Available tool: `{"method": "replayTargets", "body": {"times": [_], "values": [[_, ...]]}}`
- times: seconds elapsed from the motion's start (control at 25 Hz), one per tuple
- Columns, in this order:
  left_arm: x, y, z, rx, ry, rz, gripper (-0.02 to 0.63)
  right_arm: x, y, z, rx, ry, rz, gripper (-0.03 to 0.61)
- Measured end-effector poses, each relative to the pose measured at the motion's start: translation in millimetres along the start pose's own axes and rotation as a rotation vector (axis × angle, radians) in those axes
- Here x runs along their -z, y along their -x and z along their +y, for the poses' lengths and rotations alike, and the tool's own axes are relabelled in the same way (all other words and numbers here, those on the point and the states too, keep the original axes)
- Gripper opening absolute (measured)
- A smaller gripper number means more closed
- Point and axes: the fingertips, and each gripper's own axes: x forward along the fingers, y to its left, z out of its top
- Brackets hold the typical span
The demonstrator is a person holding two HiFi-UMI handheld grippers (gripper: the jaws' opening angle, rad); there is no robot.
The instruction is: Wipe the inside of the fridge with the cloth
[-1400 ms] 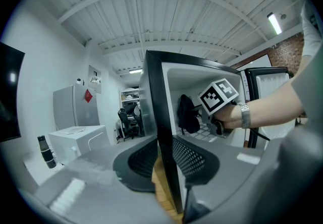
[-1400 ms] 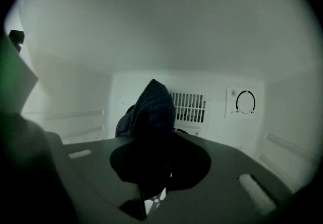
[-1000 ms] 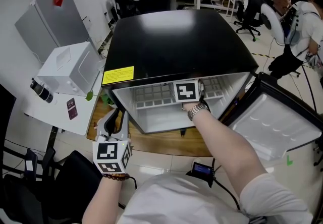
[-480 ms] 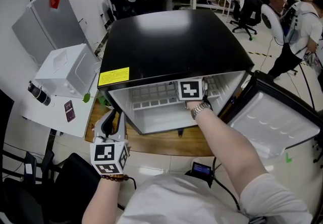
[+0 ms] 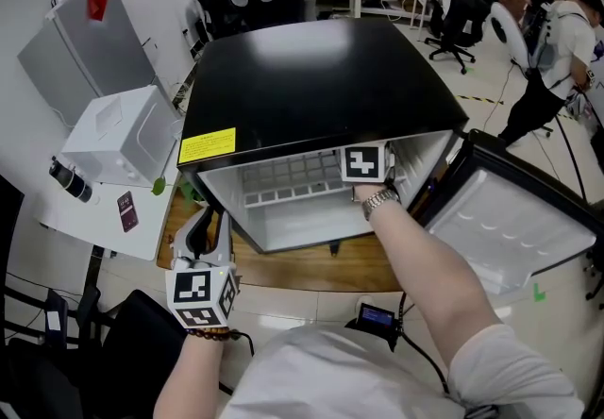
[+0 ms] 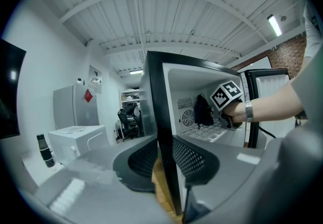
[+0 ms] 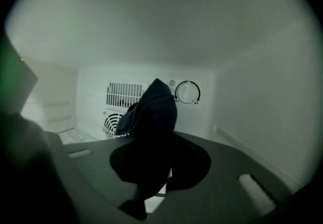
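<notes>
A small black fridge (image 5: 311, 77) stands with its door swung open to the right. My right gripper (image 7: 160, 167) reaches into the upper right of the cavity, shut on a dark blue cloth (image 7: 151, 109) that sticks up from its jaws in front of the white back wall. From the head view only its marker cube (image 5: 366, 163) and my wrist show; the cloth is hidden there. In the left gripper view the cloth (image 6: 203, 111) hangs by the back wall. My left gripper (image 5: 206, 224) sits at the fridge's left front corner, its jaws closed on the black front edge (image 6: 164, 132).
The open door (image 5: 510, 228) juts out at the right. A wire shelf (image 5: 283, 176) spans the cavity; a dial (image 7: 187, 92) and fan grille (image 7: 112, 122) sit on the back wall. A white box (image 5: 127, 129) and bottle (image 5: 68, 176) stand left. People and chairs are behind.
My right gripper has slid to the right inside the fridge with the cloth. The left gripper has stayed at the fridge's front corner.
</notes>
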Motion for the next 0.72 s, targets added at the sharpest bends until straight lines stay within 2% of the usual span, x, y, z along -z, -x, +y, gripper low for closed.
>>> {"method": "replayTargets", "body": {"times": [0.2,0.72], "values": [[-0.2,0.3,-0.4,-0.002,0.003,-0.002,0.081,0.9,-1.9,-4.0,-0.017,-0.028,-0.007,0.055],[0.0,0.3,0.2,-0.011,0.006,-0.004,0.081,6.3,10.3,-32.0,0.094,-0.033,0.023,0.055]]}}
